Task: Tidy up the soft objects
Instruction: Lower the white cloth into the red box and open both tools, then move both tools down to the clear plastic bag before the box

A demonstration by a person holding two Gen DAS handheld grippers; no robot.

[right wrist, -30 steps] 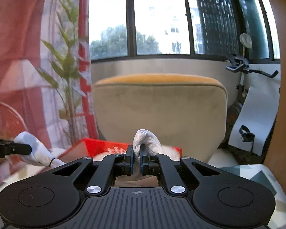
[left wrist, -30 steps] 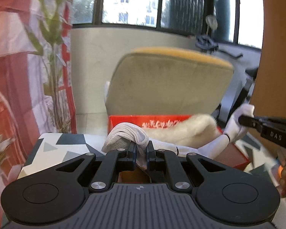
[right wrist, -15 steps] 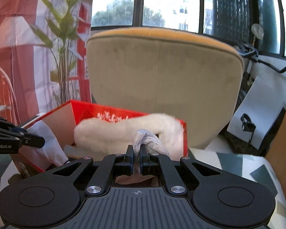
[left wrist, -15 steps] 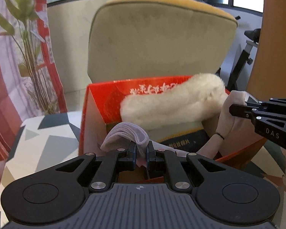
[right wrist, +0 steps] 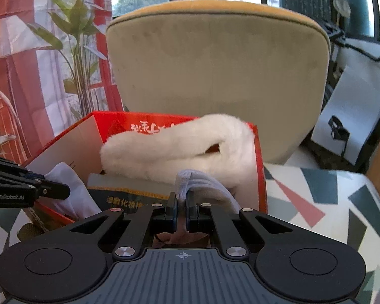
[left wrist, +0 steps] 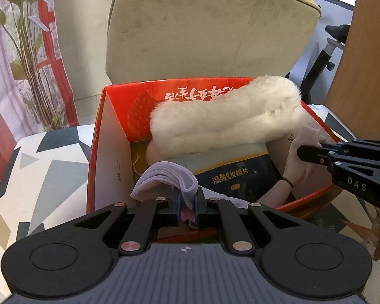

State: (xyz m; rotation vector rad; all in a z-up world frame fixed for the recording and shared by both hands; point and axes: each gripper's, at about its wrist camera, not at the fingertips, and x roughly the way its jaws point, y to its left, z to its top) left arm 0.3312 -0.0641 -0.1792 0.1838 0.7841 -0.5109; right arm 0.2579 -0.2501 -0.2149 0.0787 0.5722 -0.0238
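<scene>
Over the red box [left wrist: 98,152], both grippers clamp a white sock [left wrist: 164,174] beside fluffy fleece [left wrist: 225,119]

The box [left wrist: 98,152] sits on the table [left wrist: 48,167], right in front of both pairs of jaws, and the chair [left wrist: 202,33] stands behind it. In the box, the fluffy thing [left wrist: 223,116] lies at the back, on top of a pack [left wrist: 235,172] that lies just ahead of the left jaws, and the left gripper [left wrist: 188,204] pinches one end of a cloth [left wrist: 169,174] over the near left part of the box. The right gripper [right wrist: 181,211] pinches the other end of the cloth over the near right part, so each gripper shows off to the side of the other's jaws, and a plant [right wrist: 73,58] stands far behind on the left.
</scene>
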